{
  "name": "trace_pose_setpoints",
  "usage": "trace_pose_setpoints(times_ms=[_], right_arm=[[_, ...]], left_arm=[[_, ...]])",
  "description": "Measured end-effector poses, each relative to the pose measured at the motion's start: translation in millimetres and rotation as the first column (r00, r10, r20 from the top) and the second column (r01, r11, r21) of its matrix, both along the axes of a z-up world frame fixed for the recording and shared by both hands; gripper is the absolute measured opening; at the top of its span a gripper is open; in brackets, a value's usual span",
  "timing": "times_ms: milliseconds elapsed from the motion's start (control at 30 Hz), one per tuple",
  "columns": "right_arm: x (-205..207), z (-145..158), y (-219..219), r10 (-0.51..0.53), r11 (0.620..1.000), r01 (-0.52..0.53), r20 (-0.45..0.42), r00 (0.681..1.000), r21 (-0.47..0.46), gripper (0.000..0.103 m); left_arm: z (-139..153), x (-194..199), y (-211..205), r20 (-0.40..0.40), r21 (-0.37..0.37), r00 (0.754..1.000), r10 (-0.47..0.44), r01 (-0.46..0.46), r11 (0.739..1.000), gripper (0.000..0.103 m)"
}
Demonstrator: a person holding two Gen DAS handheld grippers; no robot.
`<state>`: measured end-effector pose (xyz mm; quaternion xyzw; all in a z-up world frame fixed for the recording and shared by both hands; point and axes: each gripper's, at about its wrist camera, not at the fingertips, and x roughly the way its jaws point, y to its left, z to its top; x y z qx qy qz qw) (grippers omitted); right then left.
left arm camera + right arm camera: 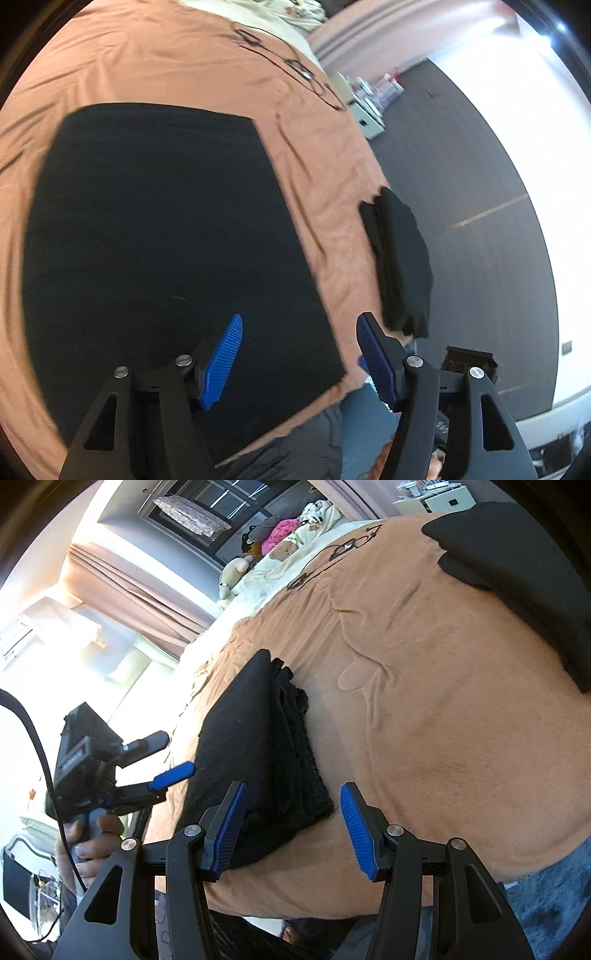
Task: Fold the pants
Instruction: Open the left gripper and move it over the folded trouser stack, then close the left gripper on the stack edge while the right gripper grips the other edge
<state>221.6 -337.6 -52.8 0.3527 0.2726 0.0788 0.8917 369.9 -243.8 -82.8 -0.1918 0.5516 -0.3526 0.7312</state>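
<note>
Both pairs of blue fingers (pixel 223 360) stand wide apart and hold nothing. From the left wrist view, the left gripper (pixel 299 321) hovers above a big flat black cloth (pixel 162 240) spread on the orange bedspread (pixel 155 62); its left finger sits over the cloth's near part, its right finger over the cloth's right edge and the bedspread beside it. A folded black bundle (pixel 402 262) lies at about two o'clock from those fingertips, at the bed's right edge, apart from the flat cloth.

From the right wrist view, the right gripper (pixel 293 790) points at a stack of folded pants (pixel 258 753) lying on the bedspread (pixel 443 701). The stack's near end reaches into the gap between the fingers; the left finger (pixel 229 830) overlaps it, though whether it touches I cannot tell, and the right finger (pixel 358 832) stands just clear at three o'clock. Another dark cloth (pixel 517 572) lies at one o'clock, well apart. At nine o'clock the other gripper (pixel 162 757) shows, its handle in a hand (pixel 92 845), fingers also spread. Stuffed toys (pixel 236 572) sit far off at eleven o'clock
</note>
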Motion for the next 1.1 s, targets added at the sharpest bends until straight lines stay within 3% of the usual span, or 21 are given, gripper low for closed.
trace_pose_setpoints(times_ms=[433,500,600,900,1100], right_arm=[[49,2,40,0.089,0.994,-0.091,-0.042,0.995,-0.056,0.049],[55,3,46,0.089,0.992,-0.093,-0.053,0.995,-0.083,0.021],[60,-1,46,0.061,0.990,-0.072,-0.095,0.994,-0.119,0.009],[47,-17,46,0.012,0.994,-0.029,-0.159,0.987,-0.107,0.005],[55,1,40,0.050,0.995,-0.062,-0.146,0.988,-0.081,0.014]], left_arm=[[-23,4,104,-0.015,0.061,0.982,0.189,-0.188,0.980,0.066],[-29,3,118,-0.022,0.068,0.977,0.213,-0.211,0.975,0.066],[-40,1,130,-0.050,0.069,0.970,0.239,-0.235,0.969,0.066],[-66,-2,143,-0.112,0.073,0.960,0.256,-0.249,0.966,0.065],[-78,-7,147,-0.156,0.037,0.955,0.251,-0.249,0.968,0.065]])
